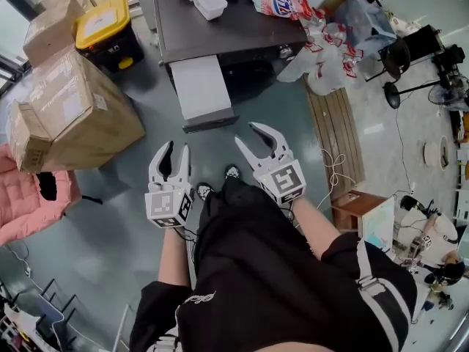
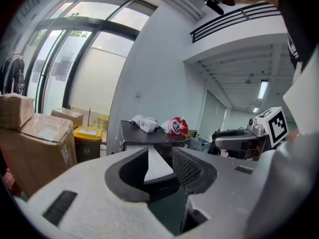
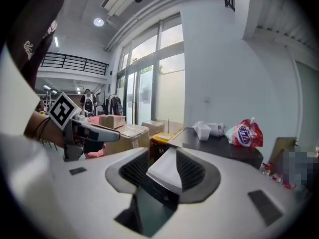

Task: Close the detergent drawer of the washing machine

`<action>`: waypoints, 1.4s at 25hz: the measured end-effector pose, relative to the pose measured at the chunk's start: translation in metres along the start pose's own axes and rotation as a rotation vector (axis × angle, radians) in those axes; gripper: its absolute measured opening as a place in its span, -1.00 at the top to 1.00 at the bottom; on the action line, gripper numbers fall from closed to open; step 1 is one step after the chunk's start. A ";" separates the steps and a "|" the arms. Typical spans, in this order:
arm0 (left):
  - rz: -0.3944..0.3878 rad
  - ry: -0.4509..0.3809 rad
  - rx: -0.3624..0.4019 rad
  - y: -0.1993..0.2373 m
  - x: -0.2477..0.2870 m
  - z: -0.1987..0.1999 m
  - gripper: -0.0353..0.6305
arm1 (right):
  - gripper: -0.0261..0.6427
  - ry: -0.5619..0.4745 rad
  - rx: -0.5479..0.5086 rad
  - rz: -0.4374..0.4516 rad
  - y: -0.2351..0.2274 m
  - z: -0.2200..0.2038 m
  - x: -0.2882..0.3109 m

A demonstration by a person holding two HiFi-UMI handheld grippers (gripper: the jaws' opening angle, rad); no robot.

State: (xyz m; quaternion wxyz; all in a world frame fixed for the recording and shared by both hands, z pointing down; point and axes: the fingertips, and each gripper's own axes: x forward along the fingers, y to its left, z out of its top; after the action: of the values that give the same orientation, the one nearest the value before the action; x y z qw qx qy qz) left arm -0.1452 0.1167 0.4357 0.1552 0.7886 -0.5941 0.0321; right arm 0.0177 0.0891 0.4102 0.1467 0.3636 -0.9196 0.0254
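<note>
Drawer open, both grippers short of it, nothing grasped.

The detergent drawer (image 1: 199, 86) sticks well out of the washing machine (image 1: 220, 31) front, toward me, white tray exposed. My left gripper (image 1: 176, 152) and right gripper (image 1: 248, 133) sit side by side in front of my body, well apart from the drawer. Fingers on both are released, spread and empty. Each gripper view frames the drawer through the gap between its fingers, so I read this as lining up on the drawer's front end for a straight push. The detergent bag (image 1: 278, 2) sits on the machine's top, clear of the path. Closing not yet started, I judge.
</note>
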 end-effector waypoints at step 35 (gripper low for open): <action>0.121 0.219 -0.089 0.017 0.070 -0.142 0.14 | 0.31 0.207 0.145 0.117 -0.030 -0.171 0.053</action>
State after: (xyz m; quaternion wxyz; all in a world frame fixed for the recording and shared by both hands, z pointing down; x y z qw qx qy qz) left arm -0.1219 0.0874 0.5909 0.2516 0.7354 -0.6210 0.1012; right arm 0.0441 0.0584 0.5868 0.2121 0.3143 -0.9150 0.1378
